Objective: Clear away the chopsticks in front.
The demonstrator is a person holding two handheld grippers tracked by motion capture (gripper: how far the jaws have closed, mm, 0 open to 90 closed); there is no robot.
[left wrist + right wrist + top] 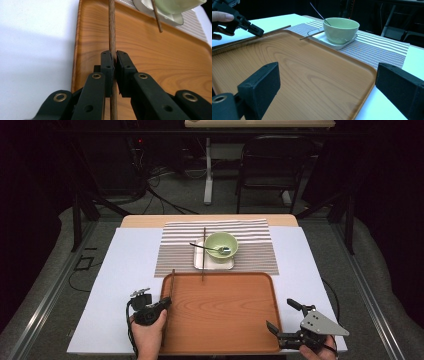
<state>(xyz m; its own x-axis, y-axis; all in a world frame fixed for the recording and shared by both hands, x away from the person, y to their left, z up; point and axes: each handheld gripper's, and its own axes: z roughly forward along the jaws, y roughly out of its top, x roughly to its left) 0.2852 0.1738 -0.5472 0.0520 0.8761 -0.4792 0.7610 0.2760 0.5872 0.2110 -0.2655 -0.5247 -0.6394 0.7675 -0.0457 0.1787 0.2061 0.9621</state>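
My left gripper [166,302] is shut on a brown chopstick [171,287] over the left rim of the wooden tray [225,320]. Its own view has both jaws pressed on the chopstick [112,35], which runs away along the tray's [160,62] left side. A second chopstick [203,255] lies across the white square plate [200,262], its near tip reaching the tray's far rim. On the plate stands a green bowl [221,245] with a spoon [205,247] in it. By the tray's near right corner, my right gripper [280,314] stands open, nothing between its pads [259,85].
A striped placemat [250,257] lies under the plate, on a white sheet [125,285] that covers the table. In the right gripper view a hand holds the left gripper [258,32] at the far left. A chair [272,165] stands beyond the table.
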